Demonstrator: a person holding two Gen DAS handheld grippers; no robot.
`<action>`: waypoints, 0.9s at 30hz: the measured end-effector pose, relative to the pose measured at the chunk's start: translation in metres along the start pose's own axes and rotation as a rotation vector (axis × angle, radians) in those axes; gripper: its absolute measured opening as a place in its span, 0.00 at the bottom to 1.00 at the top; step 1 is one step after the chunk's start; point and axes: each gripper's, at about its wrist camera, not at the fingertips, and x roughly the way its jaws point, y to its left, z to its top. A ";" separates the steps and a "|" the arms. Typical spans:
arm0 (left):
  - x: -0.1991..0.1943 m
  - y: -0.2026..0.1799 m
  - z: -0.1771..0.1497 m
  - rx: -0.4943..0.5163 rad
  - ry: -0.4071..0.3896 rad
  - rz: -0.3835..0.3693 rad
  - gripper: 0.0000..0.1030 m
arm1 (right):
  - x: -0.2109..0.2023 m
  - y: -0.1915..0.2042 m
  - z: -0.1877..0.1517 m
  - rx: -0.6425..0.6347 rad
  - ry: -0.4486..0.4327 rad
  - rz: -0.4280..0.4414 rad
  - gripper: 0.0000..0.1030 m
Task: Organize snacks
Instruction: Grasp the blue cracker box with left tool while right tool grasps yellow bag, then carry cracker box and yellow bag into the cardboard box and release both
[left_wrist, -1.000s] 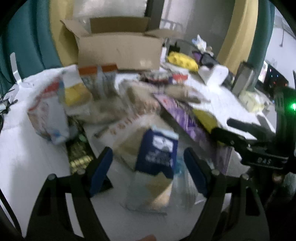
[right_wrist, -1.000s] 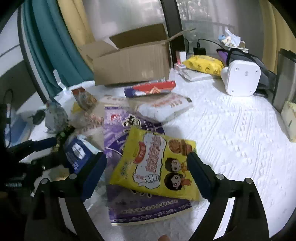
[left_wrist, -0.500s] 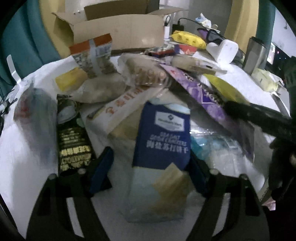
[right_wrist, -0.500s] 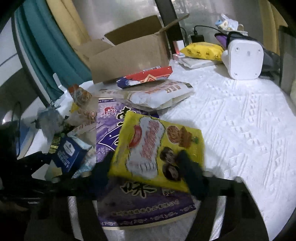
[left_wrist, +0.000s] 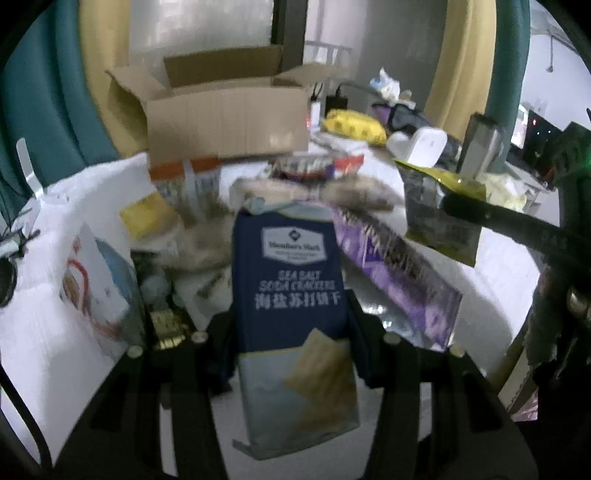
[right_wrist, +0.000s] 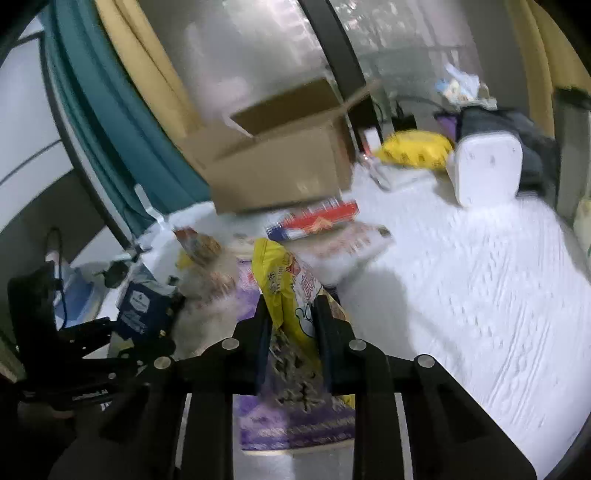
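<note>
A dark blue pack of sea salt soda crackers (left_wrist: 291, 295) stands upright between the fingers of my left gripper (left_wrist: 291, 332). The jaws are closing and both pads press on its sides. The same pack (right_wrist: 144, 310) shows at the left of the right wrist view. My right gripper (right_wrist: 291, 325) is closing on a yellow snack bag (right_wrist: 288, 288), pinched and raised above a large purple bag (right_wrist: 295, 424). The left wrist view shows the yellow bag (left_wrist: 439, 206) hanging at the right. An open cardboard box (left_wrist: 225, 122) stands at the back.
Loose snacks crowd the white cloth (right_wrist: 480, 314): a purple bag (left_wrist: 391, 266), an orange-topped box (left_wrist: 188, 184), a black and gold packet (left_wrist: 166, 325), a red and blue packet (right_wrist: 317, 221). A white appliance (right_wrist: 487, 170) and a yellow pack (right_wrist: 413, 149) sit at the back right.
Both grippers have closed from wide open. The left one took hold of the cracker pack and raised it. The right one pinched the flat yellow bag and lifted it on edge.
</note>
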 end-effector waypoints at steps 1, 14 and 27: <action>-0.002 0.001 0.005 0.001 -0.011 -0.004 0.49 | -0.002 0.003 0.004 -0.010 -0.010 0.007 0.23; -0.010 0.037 0.070 -0.013 -0.143 0.007 0.49 | 0.009 0.033 0.070 -0.081 -0.074 0.068 0.22; 0.003 0.077 0.158 0.064 -0.317 0.041 0.49 | 0.063 0.051 0.155 -0.190 -0.153 0.038 0.22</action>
